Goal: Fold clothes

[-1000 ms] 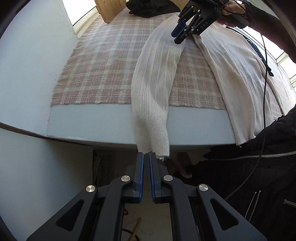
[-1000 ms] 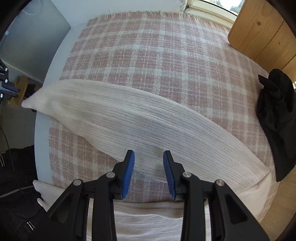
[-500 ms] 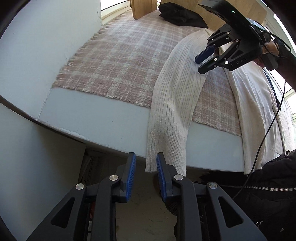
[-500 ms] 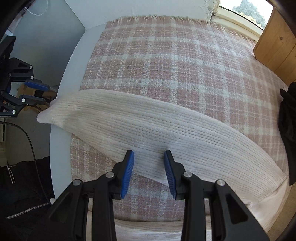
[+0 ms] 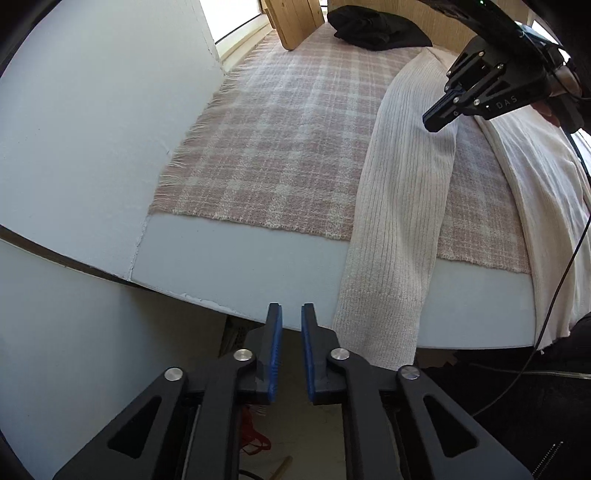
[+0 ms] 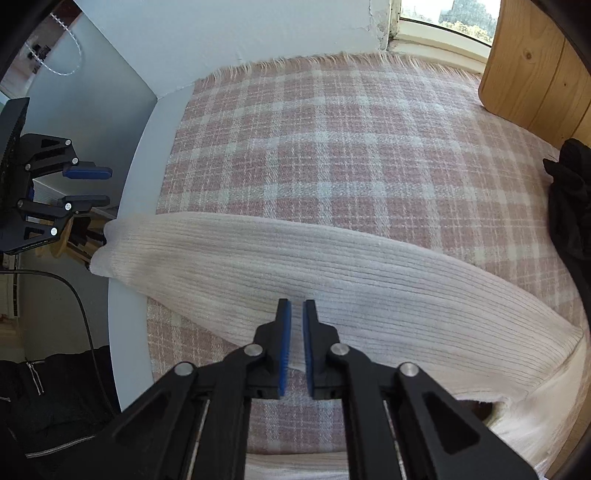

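Note:
A cream ribbed sweater lies on a pink plaid blanket [image 5: 295, 155] on a white table. Its sleeve [image 5: 402, 221] stretches toward the table's front edge and the cuff hangs over it. My left gripper [image 5: 291, 325] is open and empty, below the table edge, just left of the cuff. My right gripper [image 6: 296, 321] has its jaws narrowed around the sleeve's near edge [image 6: 332, 280]; whether they pinch the cloth is unclear. The right gripper also shows in the left wrist view [image 5: 443, 114], over the sleeve. The left gripper shows in the right wrist view [image 6: 86, 186], beside the cuff.
A black garment [image 5: 373, 27] lies at the far end of the blanket, next to a wooden panel [image 5: 291, 22]. A white wall [image 5: 92, 129] bounds the table's left side. The sweater body [image 5: 546, 192] hangs over the right front edge. A person in black clothing [image 5: 517, 406] stands at right.
My left gripper let go of the cuff, opened and moved left of it. My right gripper narrowed its jaws over the sleeve edge.

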